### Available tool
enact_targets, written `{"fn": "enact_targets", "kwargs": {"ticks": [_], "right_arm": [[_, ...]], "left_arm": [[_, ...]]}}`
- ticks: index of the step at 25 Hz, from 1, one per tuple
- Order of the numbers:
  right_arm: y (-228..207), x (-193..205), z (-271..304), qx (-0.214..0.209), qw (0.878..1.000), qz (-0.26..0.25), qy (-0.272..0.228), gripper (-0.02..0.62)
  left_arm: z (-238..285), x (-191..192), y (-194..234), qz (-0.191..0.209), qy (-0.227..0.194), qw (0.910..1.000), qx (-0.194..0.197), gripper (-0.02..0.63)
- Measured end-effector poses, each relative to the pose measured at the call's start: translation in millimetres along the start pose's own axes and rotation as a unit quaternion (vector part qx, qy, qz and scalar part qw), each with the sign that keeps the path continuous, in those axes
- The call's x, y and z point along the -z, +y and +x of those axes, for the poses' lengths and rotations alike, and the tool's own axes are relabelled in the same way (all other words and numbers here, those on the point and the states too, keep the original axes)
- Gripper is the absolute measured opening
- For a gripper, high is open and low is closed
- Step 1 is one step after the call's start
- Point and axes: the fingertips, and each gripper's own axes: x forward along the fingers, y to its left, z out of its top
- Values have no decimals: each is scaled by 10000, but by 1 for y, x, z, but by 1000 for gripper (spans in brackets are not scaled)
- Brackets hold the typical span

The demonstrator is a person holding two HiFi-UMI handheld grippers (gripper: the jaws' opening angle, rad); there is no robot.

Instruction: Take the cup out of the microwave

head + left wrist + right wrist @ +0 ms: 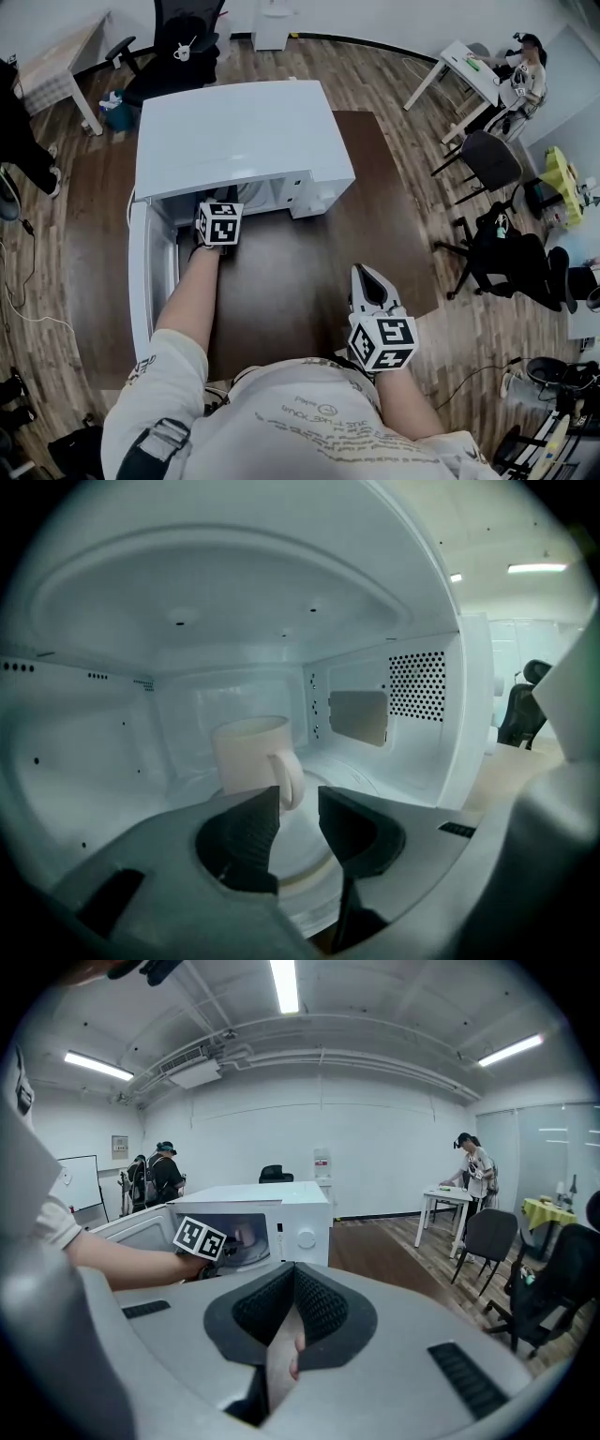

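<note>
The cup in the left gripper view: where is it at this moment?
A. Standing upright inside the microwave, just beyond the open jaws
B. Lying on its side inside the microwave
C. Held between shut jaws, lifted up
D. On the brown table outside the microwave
A: the cup stands upright inside the microwave, its handle turned toward the left gripper, whose jaws are apart and do not press on it.

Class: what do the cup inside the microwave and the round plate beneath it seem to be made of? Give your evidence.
Cup: probably glazed ceramic; cream, opaque, thick wall and handle, soft sheen.
Round plate: likely glass; smooth, glossy, faintly see-through, though white plastic can't be ruled out.
</note>
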Motion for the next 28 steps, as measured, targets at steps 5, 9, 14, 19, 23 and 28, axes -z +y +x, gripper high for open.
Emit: {"fn": "enact_targets", "kwargs": {"ticks": [5, 9, 14, 19, 23, 28], "right_arm": [[-2, 2, -5, 95, 9999, -69, 24, 15], [-6, 7, -9, 184, 9998, -89, 60, 15], [-7, 10, -8, 197, 9997, -90, 62, 15], [-1, 12, -9, 126, 9998, -131, 80, 15], [2, 10, -8, 91, 9998, -149, 33, 15], [2, 12, -10, 92, 9999, -127, 35, 15]], "left_arm": [[10, -1, 4, 160, 216, 9995, -158, 121], [10, -1, 7, 245, 183, 9993, -226, 61], [7, 1, 5, 306, 156, 9991, -229, 58], [-7, 6, -4, 260, 109, 9995, -159, 57], [-20, 6, -17, 289, -27, 9996, 23, 55], [-34, 10, -38, 472, -142, 9983, 313, 52]]}}
